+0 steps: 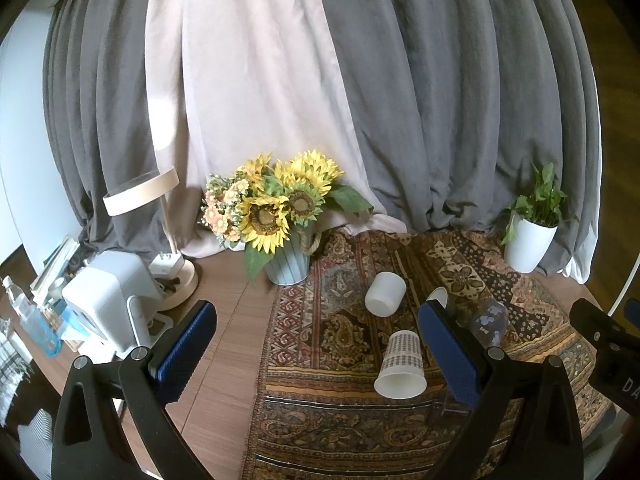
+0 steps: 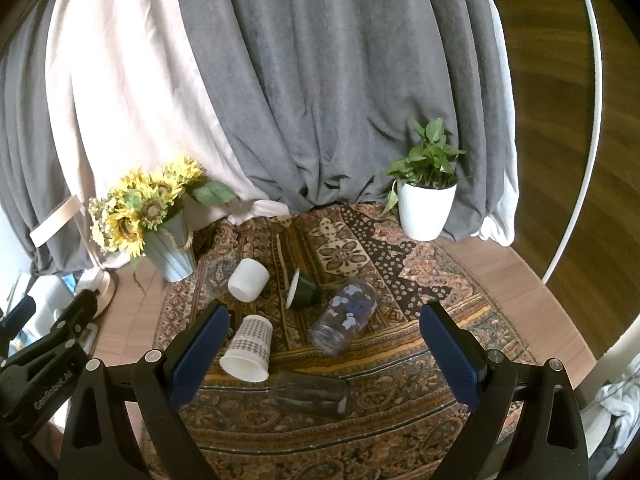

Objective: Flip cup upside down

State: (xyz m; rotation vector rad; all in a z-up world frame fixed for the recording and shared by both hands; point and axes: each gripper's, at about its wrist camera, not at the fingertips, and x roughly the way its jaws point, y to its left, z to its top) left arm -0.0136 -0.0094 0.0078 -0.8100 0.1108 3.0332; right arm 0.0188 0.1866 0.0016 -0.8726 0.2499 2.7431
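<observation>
Several cups lie on a patterned cloth [image 2: 400, 344]. A checked paper cup [image 1: 401, 364] [image 2: 249, 350] is tipped with its mouth toward me. A plain white cup [image 1: 385, 294] [image 2: 248, 280] lies behind it. A dark green cup [image 2: 302, 290] lies on its side, mostly hidden in the left wrist view [image 1: 438, 298]. A glass with blue flowers [image 2: 346, 316] [image 1: 490, 322] lies tilted. A clear glass [image 2: 310, 394] lies flat nearest me. My left gripper [image 1: 320, 360] is open above the cloth's left part. My right gripper [image 2: 324, 360] is open and empty above the glasses.
A sunflower pot [image 1: 286, 220] [image 2: 160, 216] stands at the back left. A white plant pot [image 1: 528, 244] [image 2: 426, 208] stands at the back right. A lamp [image 1: 160, 220], a white device [image 1: 110, 300] and a bottle [image 1: 34, 320] crowd the left. Curtains hang behind.
</observation>
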